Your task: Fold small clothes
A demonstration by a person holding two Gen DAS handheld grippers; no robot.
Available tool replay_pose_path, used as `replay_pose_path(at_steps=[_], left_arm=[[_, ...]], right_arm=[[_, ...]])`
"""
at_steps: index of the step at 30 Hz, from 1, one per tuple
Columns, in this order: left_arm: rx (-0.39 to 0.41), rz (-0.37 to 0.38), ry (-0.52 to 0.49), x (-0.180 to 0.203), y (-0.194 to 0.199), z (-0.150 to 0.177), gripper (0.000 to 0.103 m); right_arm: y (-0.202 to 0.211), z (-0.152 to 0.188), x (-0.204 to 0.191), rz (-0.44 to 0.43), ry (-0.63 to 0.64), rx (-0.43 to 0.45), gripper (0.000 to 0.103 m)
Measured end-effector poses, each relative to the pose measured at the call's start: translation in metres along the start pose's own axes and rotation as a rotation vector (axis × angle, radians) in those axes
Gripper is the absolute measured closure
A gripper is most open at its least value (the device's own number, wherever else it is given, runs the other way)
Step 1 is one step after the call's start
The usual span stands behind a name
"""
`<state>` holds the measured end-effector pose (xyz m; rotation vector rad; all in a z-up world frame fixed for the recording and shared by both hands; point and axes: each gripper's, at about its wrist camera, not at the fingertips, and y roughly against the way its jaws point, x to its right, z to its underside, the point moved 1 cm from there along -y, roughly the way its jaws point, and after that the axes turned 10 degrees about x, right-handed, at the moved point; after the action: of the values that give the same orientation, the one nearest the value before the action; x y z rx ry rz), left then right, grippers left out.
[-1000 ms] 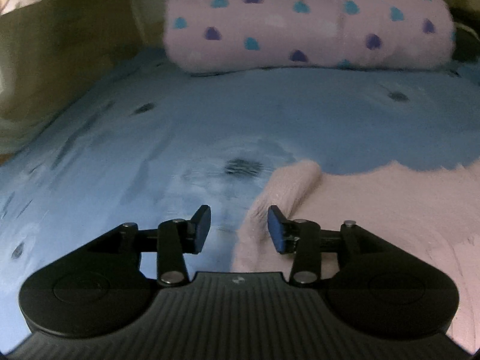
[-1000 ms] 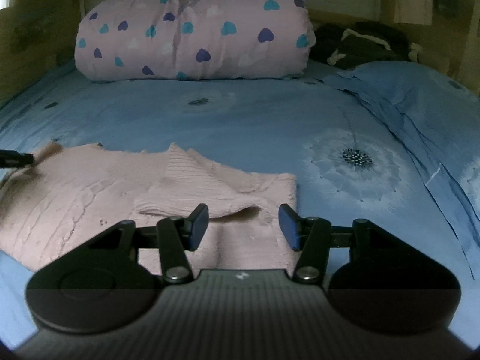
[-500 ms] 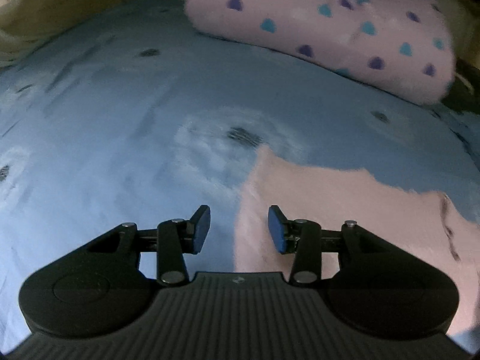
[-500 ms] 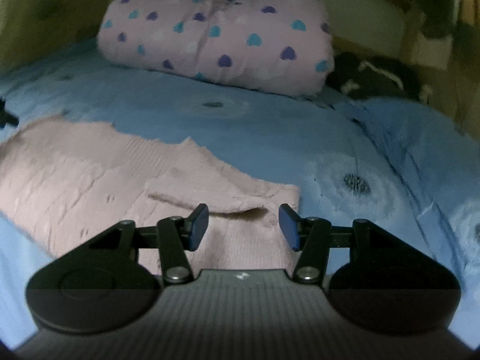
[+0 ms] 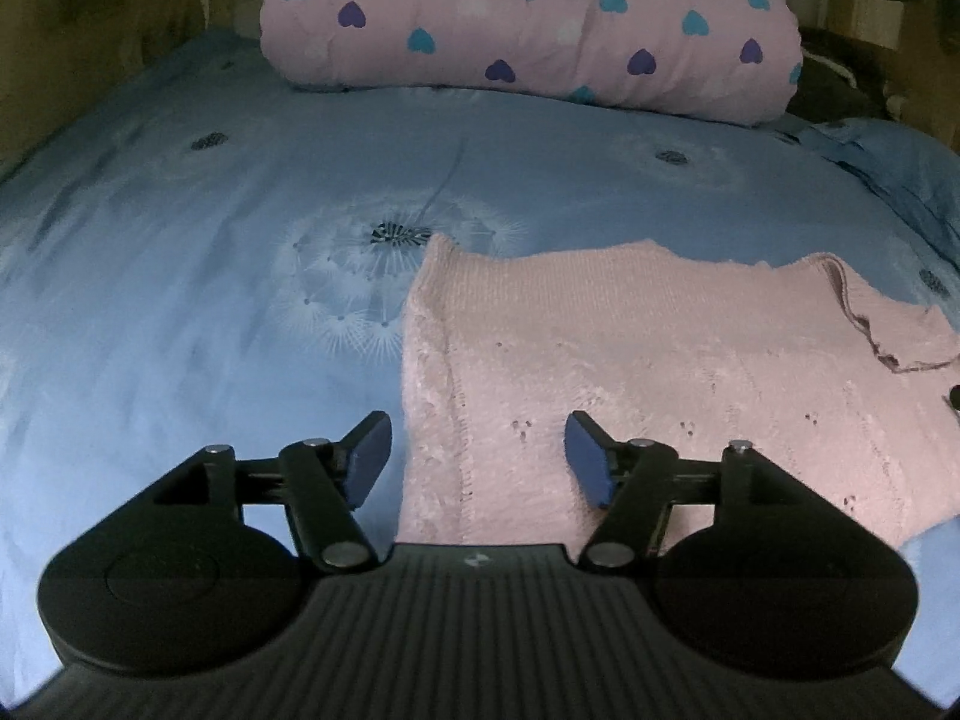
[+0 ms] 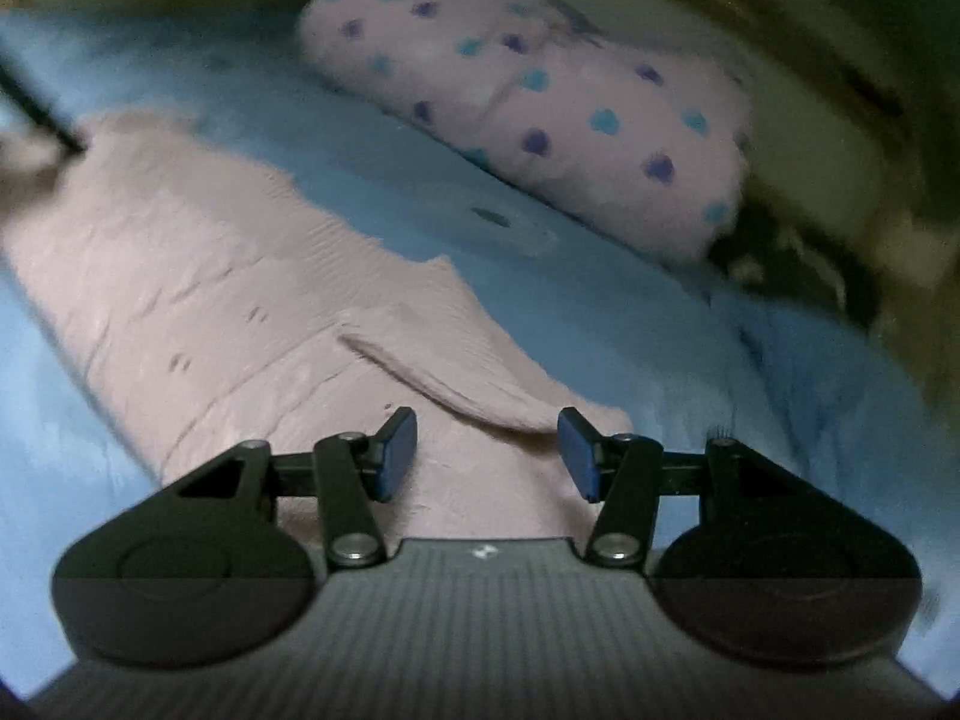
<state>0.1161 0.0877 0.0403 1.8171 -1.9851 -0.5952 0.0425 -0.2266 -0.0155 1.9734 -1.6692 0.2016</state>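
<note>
The left claw (image 5: 477, 450) is wide apart and holds nothing, with the left edge of the pink sweater (image 5: 660, 372) between its fingers. The right claw (image 6: 487, 453) is wide apart too, over the sweater's (image 6: 210, 294) other end, where a flap is folded over. The sweater lies flat on the blue bed (image 5: 180, 252), and a pink blanket with hearts (image 5: 540, 24) sits far behind it.

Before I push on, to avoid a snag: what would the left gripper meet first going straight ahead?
Likely the pink sweater: the open left gripper straddles its left edge, bedsheet beyond. Depth unclear.
</note>
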Motion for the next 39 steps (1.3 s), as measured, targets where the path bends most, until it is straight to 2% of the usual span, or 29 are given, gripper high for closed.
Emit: replay_pose_path(at_steps=[1,4,6,9,10,12,13,14,16,19,22,25,29,33,35,37,39], left_arm=[[0.001,-0.001,0.005,-0.001,-0.002,0.001,0.03],[-0.011,0.007,0.042,-0.006,-0.005,0.001,0.03],[-0.01,0.009,0.045,-0.007,-0.006,0.002,0.029],[-0.006,-0.005,0.039,-0.005,-0.005,0.002,0.025],[-0.004,-0.013,0.034,-0.005,-0.005,0.002,0.024],[-0.001,-0.022,0.028,-0.004,-0.004,0.003,0.023],[-0.001,-0.024,0.03,-0.003,-0.004,0.003,0.023],[-0.002,-0.026,0.033,-0.003,-0.004,0.003,0.023],[-0.004,-0.027,0.039,-0.004,-0.004,0.003,0.023],[-0.009,-0.028,0.056,-0.006,-0.004,0.003,0.021],[-0.017,-0.028,0.079,-0.009,-0.004,0.003,0.02],[-0.018,-0.029,0.081,-0.009,-0.004,0.003,0.019],[-0.011,-0.031,0.065,-0.008,-0.004,0.003,0.019],[-0.017,-0.029,0.08,-0.009,-0.004,0.003,0.019],[-0.023,-0.029,0.093,-0.01,-0.004,0.003,0.019],[-0.029,-0.032,0.097,-0.01,-0.003,0.003,0.018],[-0.032,-0.04,0.093,-0.009,-0.001,0.002,0.017]], right_arm=[[-0.003,0.0,-0.006,0.001,0.048,0.004,0.037],[-0.02,-0.001,-0.022,0.011,0.204,-0.003,0.037],[-0.029,-0.008,-0.018,-0.014,0.196,-0.007,0.037],[-0.041,-0.017,-0.001,-0.049,0.116,-0.03,0.038],[-0.046,-0.019,0.006,-0.062,0.077,-0.044,0.042],[-0.054,-0.019,0.016,-0.08,0.002,-0.069,0.062],[-0.059,-0.018,0.02,-0.081,-0.032,-0.1,0.084],[-0.061,-0.016,0.02,-0.079,-0.05,-0.124,0.092],[-0.061,-0.014,0.027,-0.076,-0.133,-0.133,0.093],[-0.056,-0.013,0.05,-0.014,-0.336,-0.105,0.093],[-0.062,-0.007,0.079,0.126,-0.49,-0.115,0.092],[-0.076,0.003,0.099,0.248,-0.553,-0.189,0.09],[-0.083,0.011,0.109,0.348,-0.563,-0.268,0.089],[-0.056,0.008,0.107,0.306,-0.63,-0.216,0.087],[-0.04,0.004,0.103,0.272,-0.641,-0.196,0.064],[-0.023,0.001,0.098,0.237,-0.652,-0.168,0.053],[-0.01,-0.003,0.095,0.203,-0.665,-0.15,0.05]])
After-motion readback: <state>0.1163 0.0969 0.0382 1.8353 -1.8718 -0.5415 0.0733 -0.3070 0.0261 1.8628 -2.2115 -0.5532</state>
